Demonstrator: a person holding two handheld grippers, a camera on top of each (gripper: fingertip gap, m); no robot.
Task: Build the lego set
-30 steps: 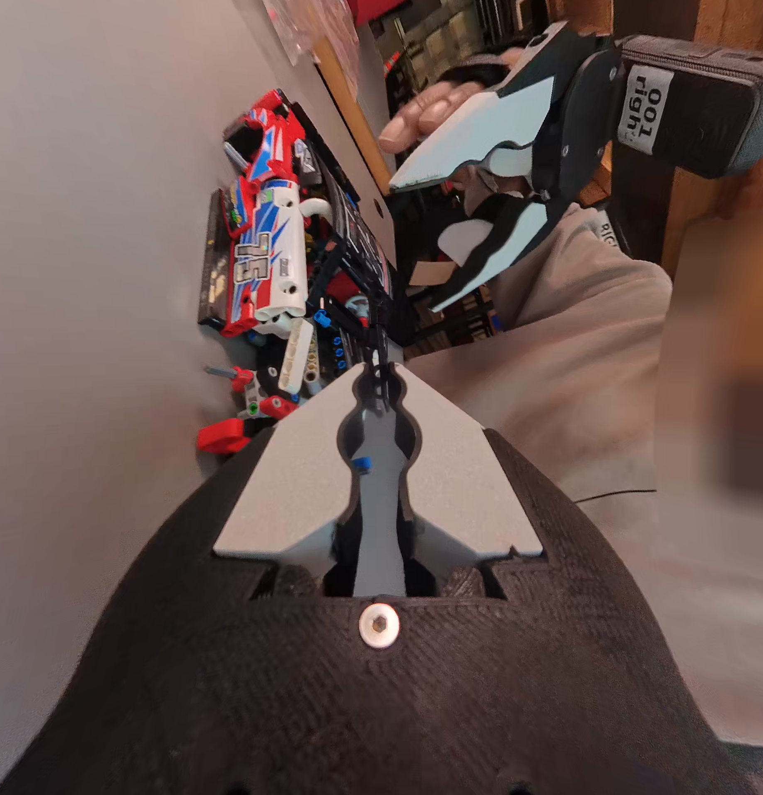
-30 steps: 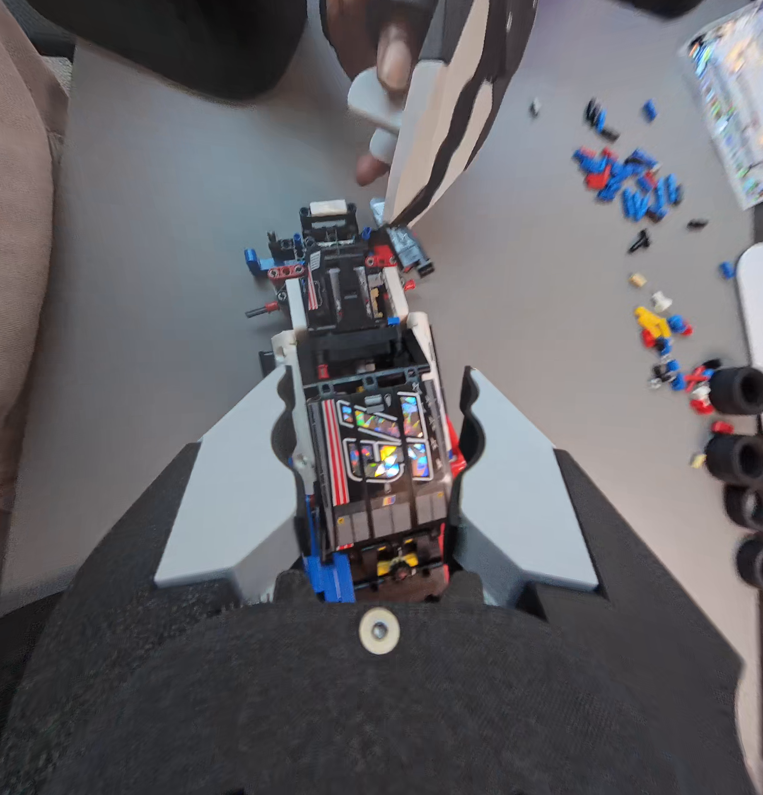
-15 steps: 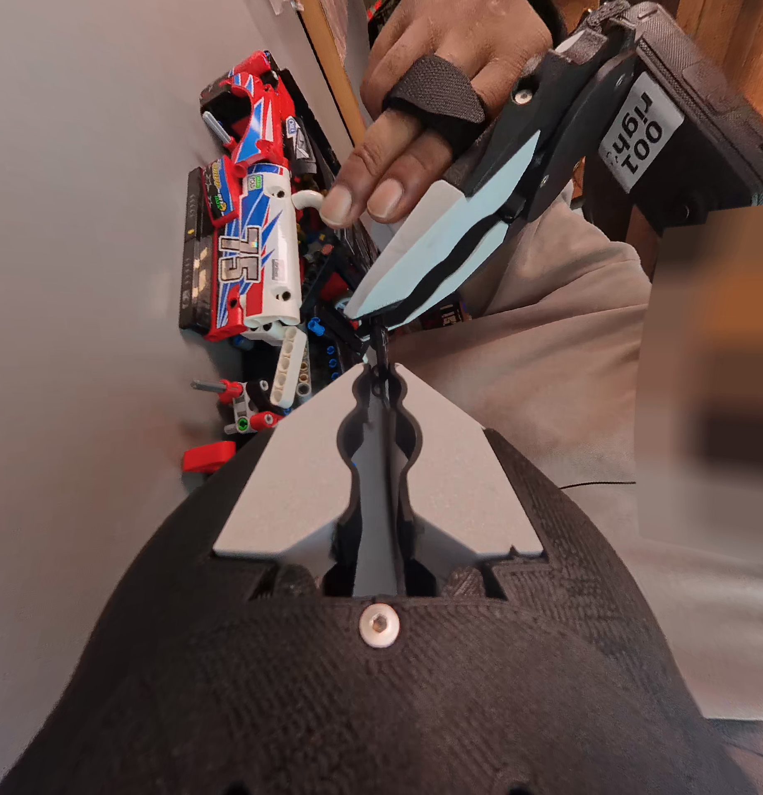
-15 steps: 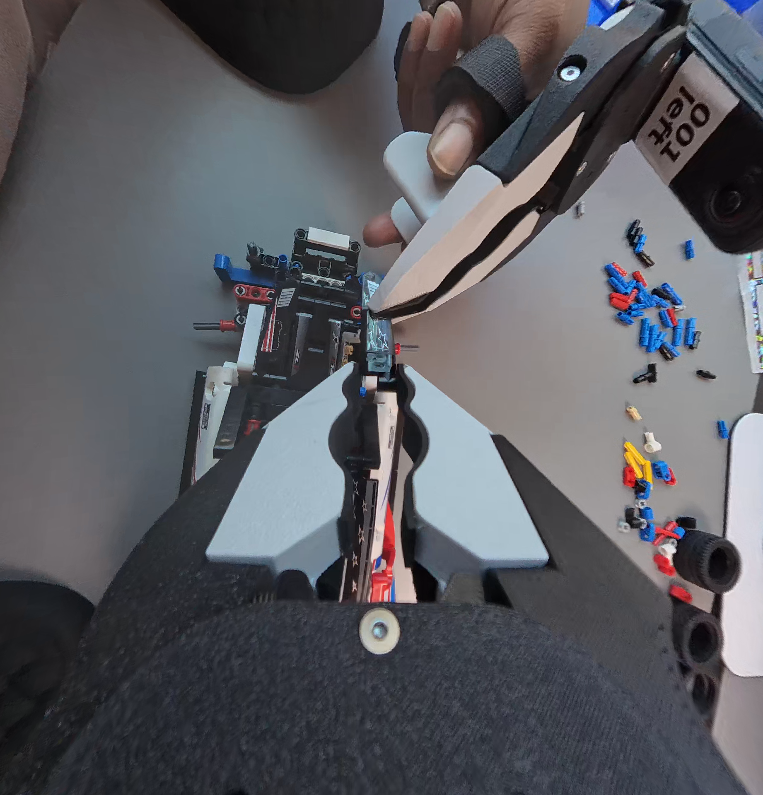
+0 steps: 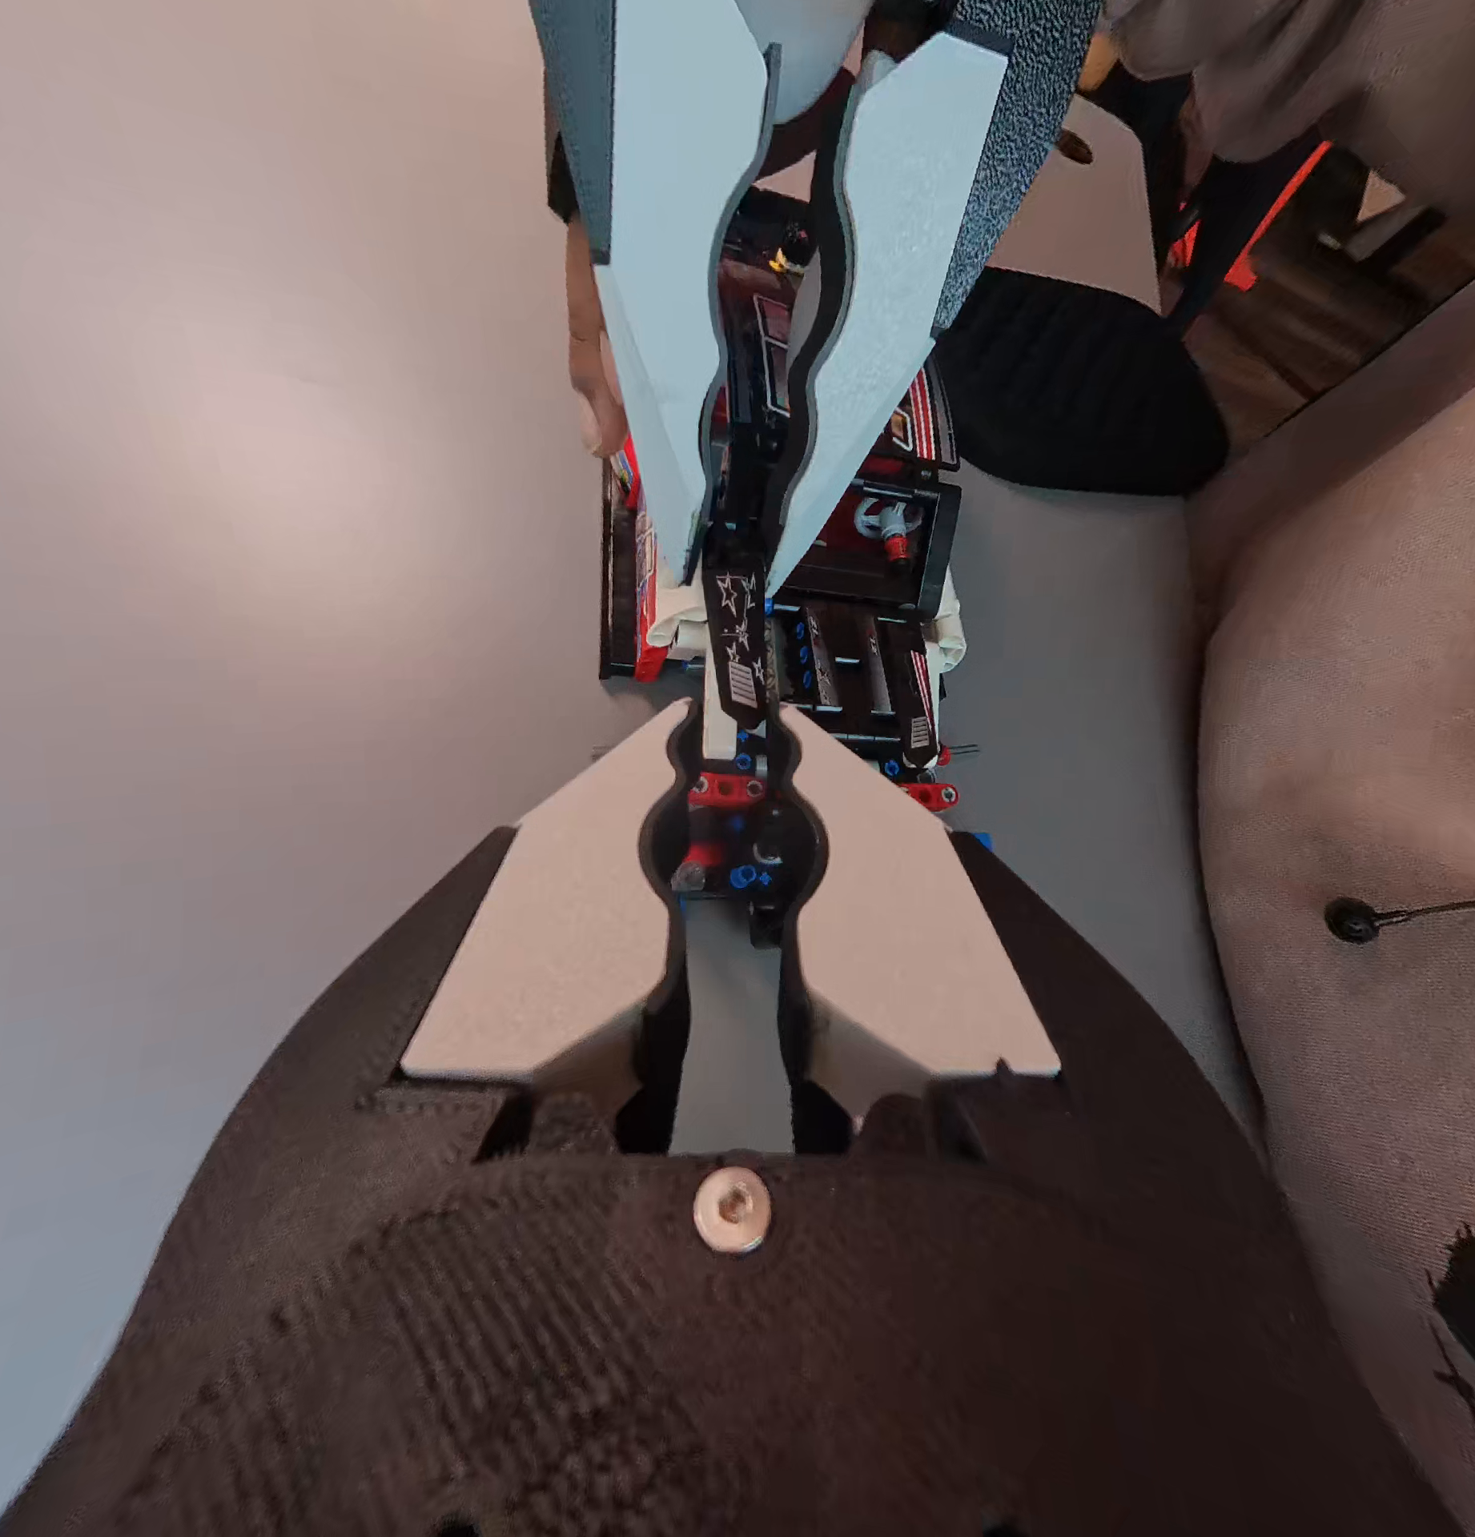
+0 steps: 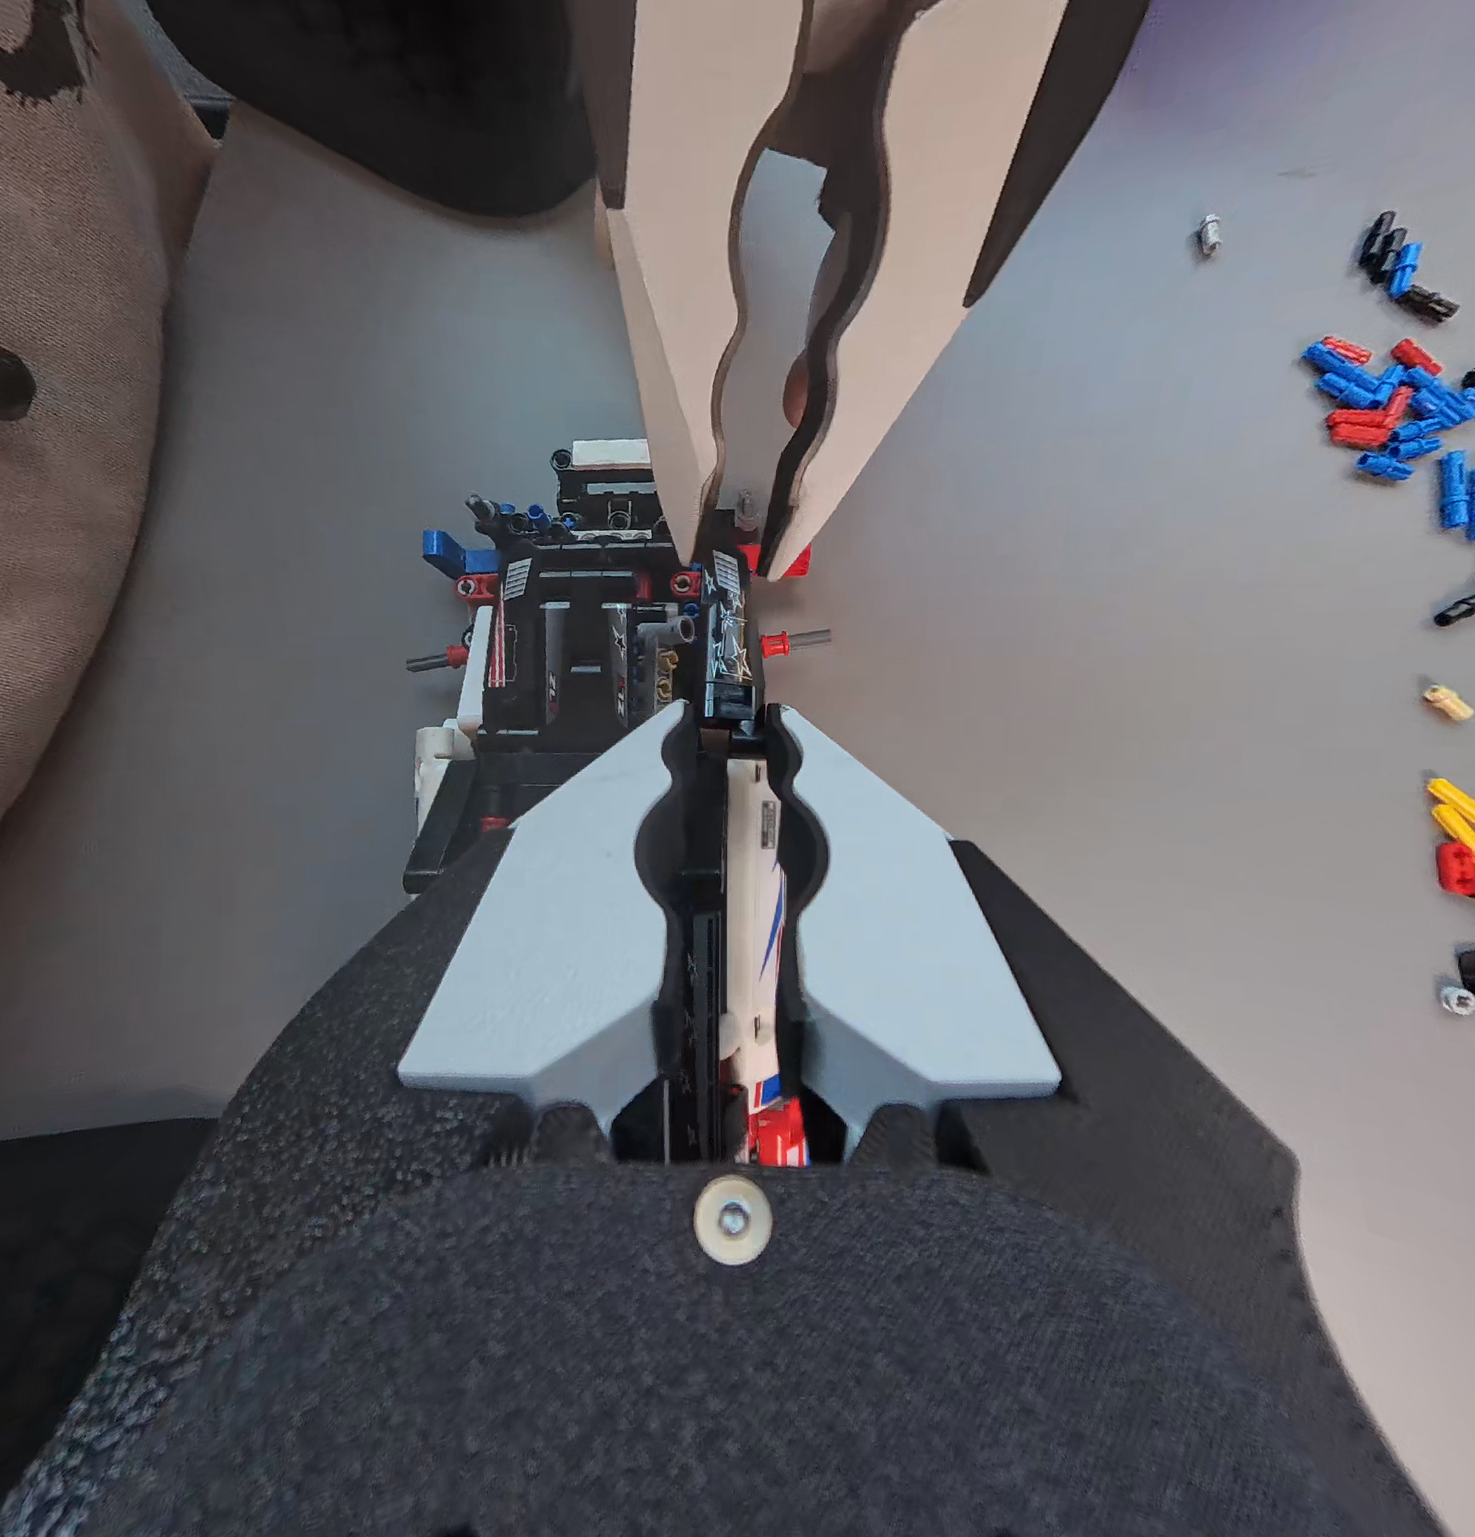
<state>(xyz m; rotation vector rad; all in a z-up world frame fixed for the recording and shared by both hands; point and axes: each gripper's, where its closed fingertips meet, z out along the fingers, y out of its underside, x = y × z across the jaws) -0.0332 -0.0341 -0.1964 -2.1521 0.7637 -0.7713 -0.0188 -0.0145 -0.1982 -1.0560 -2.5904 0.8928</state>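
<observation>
The partly built red, white and black lego truck (image 6: 584, 657) is lying on the pale grey tabletop (image 6: 1092, 748), and both hand-held tools are meeting nose to nose over one side of it. The right gripper (image 6: 730, 715) is closing narrowly on the truck's side wall — the white and black edge is running straight back between its grey fingers (image 6: 551, 915). The left gripper (image 5: 734, 724), seen from the opposite end, is also drawn in narrow, its tips pinching the end of the slim black panel with silver star stickers (image 5: 738, 632); the same panel (image 6: 730, 632) is showing in the right wrist view just ahead of the right tips.

The step in hand is probably seating that panel onto the truck's side. To do it well, the right tool should be bracing the body firmly while the left is pressing along the panel's length, not twisting, so the pins line up before force goes in. A sideways shove risks popping the nearby red axle pin (image 6: 788, 642) or skewing the panel. Whether it is fully clicked home cannot be told from here — loose blue and red connector pins (image 6: 1400, 407) are waiting well off to the side, so plenty of the build is remaining
</observation>
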